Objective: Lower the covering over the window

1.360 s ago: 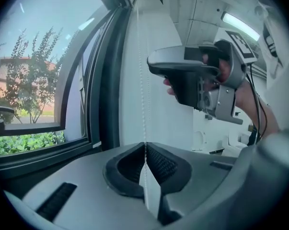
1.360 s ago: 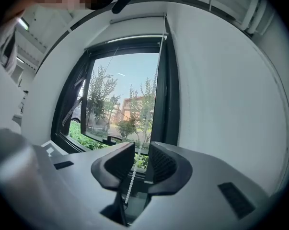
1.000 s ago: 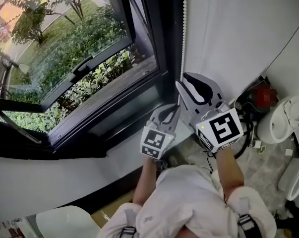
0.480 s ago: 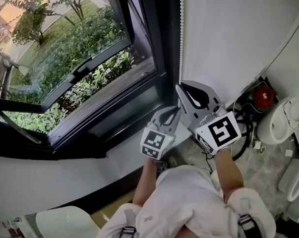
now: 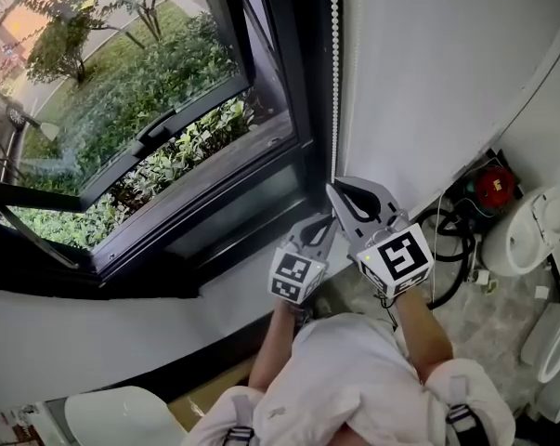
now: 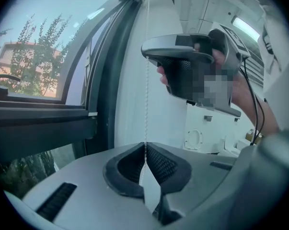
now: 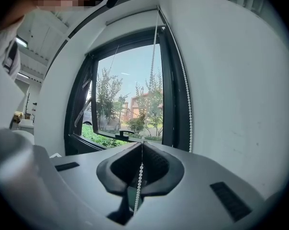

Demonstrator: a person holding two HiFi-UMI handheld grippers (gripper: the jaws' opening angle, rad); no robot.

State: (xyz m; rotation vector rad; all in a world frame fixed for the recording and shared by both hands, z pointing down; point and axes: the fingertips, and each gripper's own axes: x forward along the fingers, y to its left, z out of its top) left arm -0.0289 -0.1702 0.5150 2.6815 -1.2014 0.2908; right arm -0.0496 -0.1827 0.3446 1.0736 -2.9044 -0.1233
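At 3 o'clock of the window (image 5: 182,111), along its dark frame (image 5: 303,82), bead chain (image 5: 333,82) hanging straight from 12 o'clock into both grippers. Uppermost the right gripper (image 5: 338,193), jaws clenched on the chain. Just below, at 7 o'clock of it, the left gripper (image 5: 324,226), jaws likewise pinched tight on the same chain. At 3 o'clock of the chain a white sheet (image 5: 428,72), possibly the covering, hard to tell from wall. Beyond the open pane, greenery (image 5: 103,91).

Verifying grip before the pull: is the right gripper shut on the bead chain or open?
Shut on the bead chain: the right gripper's jaws meet at the tips, chain pinched between them.
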